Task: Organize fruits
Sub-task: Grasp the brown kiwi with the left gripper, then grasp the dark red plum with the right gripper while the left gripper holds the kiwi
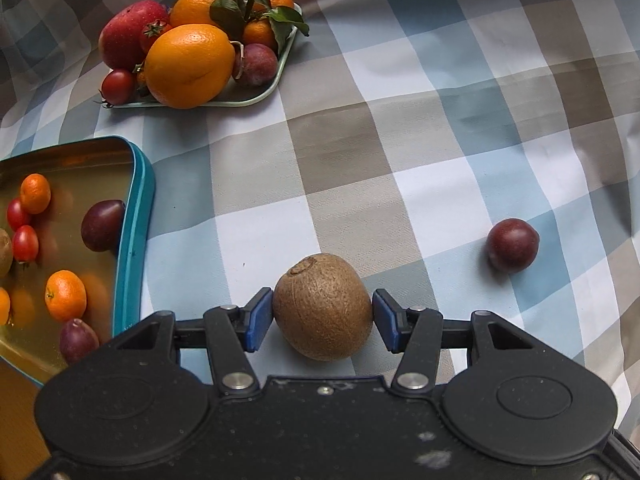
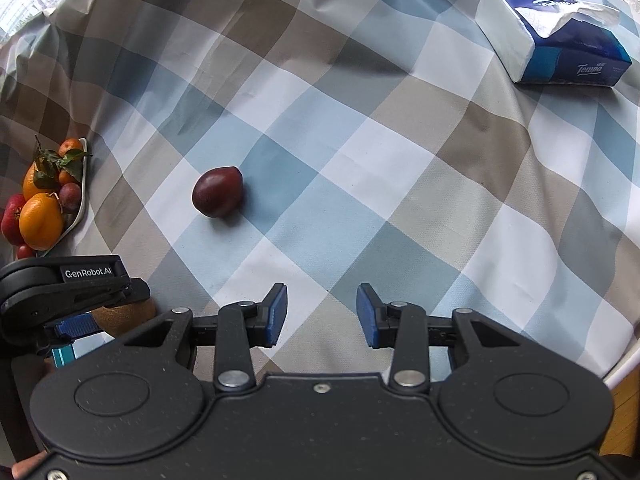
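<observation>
My left gripper point(image 1: 323, 318) is shut on a brown kiwi point(image 1: 323, 306), its blue pads touching both sides, just above the checked cloth. A dark red plum point(image 1: 513, 245) lies loose on the cloth to the right; it also shows in the right wrist view point(image 2: 218, 191). A teal tin point(image 1: 136, 236) at the left holds small oranges, cherry tomatoes and plums. A pale green tray point(image 1: 276, 76) at the back holds oranges, an apple, tomatoes and a plum. My right gripper point(image 2: 322, 314) is open and empty above the cloth. The left gripper point(image 2: 64, 292) with the kiwi point(image 2: 124, 316) shows at its left.
A blue and white tissue pack point(image 2: 552, 36) lies at the far right of the table. The table's edge point(image 2: 624, 364) runs close at the right. The fruit tray point(image 2: 82, 200) sits at the left in the right wrist view.
</observation>
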Demonstrator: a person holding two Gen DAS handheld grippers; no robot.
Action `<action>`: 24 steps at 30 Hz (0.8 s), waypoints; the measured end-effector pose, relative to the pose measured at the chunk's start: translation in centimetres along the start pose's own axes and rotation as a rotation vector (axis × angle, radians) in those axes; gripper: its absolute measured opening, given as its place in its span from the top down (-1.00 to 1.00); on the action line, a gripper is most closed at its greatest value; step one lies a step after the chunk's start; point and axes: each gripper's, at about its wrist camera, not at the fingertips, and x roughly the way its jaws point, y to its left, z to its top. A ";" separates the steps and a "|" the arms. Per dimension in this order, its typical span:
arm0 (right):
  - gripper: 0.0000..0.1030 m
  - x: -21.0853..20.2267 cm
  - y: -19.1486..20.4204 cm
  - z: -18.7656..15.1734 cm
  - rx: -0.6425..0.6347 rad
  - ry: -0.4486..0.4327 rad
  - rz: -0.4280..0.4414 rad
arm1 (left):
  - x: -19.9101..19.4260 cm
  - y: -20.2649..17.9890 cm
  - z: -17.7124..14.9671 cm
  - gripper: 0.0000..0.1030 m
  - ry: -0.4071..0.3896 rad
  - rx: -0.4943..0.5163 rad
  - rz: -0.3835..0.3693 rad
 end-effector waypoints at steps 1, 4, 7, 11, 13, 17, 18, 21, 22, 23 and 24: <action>0.07 0.1 0.4 0.1 -0.005 -0.002 0.002 | 0.0 0.4 0.1 -0.06 0.007 -0.016 -0.014; 0.07 0.3 1.9 0.7 -0.033 -0.012 0.002 | 0.1 1.2 0.4 -0.06 0.021 -0.043 -0.041; 0.07 0.6 3.3 1.2 -0.057 -0.022 0.003 | 0.2 1.7 0.7 -0.06 0.026 -0.060 -0.043; 0.08 1.2 5.0 2.1 -0.072 -0.035 0.013 | 0.1 2.5 0.9 -0.06 0.023 -0.065 -0.028; 0.08 1.6 5.7 2.7 -0.072 -0.041 0.016 | 0.1 2.7 1.0 -0.06 0.026 -0.060 -0.037; 0.08 2.7 6.5 3.8 -0.048 -0.036 0.030 | 0.2 2.9 1.2 -0.06 0.031 -0.048 -0.049; 0.08 2.9 6.7 4.0 -0.043 -0.035 0.034 | 0.3 3.0 1.2 -0.06 0.032 -0.048 -0.052; 0.08 3.6 7.2 4.5 -0.035 -0.035 0.034 | 0.4 3.2 1.4 -0.06 0.036 -0.053 -0.061; 0.07 3.8 7.3 4.6 -0.033 -0.036 0.035 | 0.4 3.2 1.4 -0.06 0.037 -0.055 -0.063; 0.07 4.0 7.4 4.7 -0.032 -0.036 0.036 | 0.4 3.2 1.4 -0.06 0.037 -0.054 -0.064; 0.07 4.2 7.6 4.8 -0.032 -0.034 0.037 | 0.4 3.2 1.4 -0.06 0.036 -0.053 -0.064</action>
